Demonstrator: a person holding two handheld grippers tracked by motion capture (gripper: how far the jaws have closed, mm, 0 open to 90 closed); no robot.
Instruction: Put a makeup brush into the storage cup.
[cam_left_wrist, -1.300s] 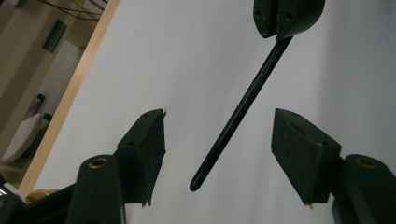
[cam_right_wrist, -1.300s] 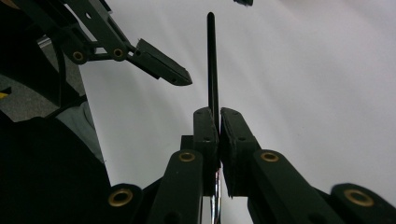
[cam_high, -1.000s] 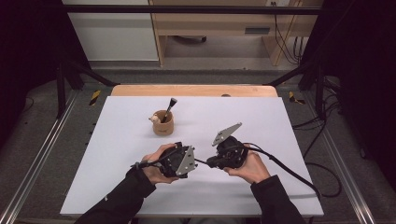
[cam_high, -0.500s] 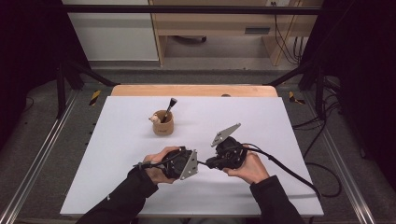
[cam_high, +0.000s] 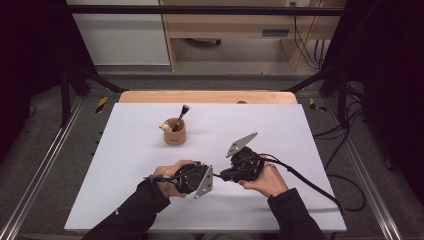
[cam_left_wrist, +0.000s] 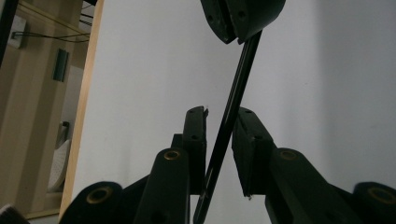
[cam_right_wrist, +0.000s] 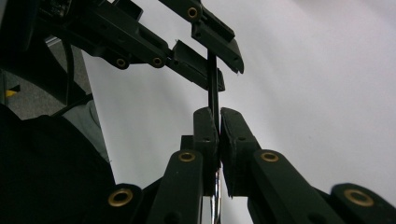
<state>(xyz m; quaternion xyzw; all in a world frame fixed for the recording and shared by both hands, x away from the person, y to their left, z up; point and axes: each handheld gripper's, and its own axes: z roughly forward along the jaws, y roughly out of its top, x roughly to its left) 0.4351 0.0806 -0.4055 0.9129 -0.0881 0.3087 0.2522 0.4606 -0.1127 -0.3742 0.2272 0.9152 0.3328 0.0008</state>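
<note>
A thin black rod (cam_right_wrist: 213, 100) runs between my two grippers, which face each other tip to tip above the white table (cam_high: 300, 130). My right gripper (cam_right_wrist: 218, 116) is shut on one end of the rod. The other end of the rod (cam_left_wrist: 236, 88) lies between the jaws of my left gripper (cam_left_wrist: 223, 122). Those jaws have just been closing, and a gap still shows beside the rod. In the high view the left gripper (cam_high: 216, 176) and the right gripper (cam_high: 225, 175) meet near the table's front middle.
A wooden cup (cam_high: 175, 135) stands farther back on the table's left half, with a black-handled tool (cam_high: 183, 113) leaning in it. A black cable (cam_high: 310, 181) trails from the right gripper off to the right. A metal frame surrounds the table.
The left hand and its gripper have shifted slightly toward the table's near edge. The right hand has kept still with the rod in its jaws.
</note>
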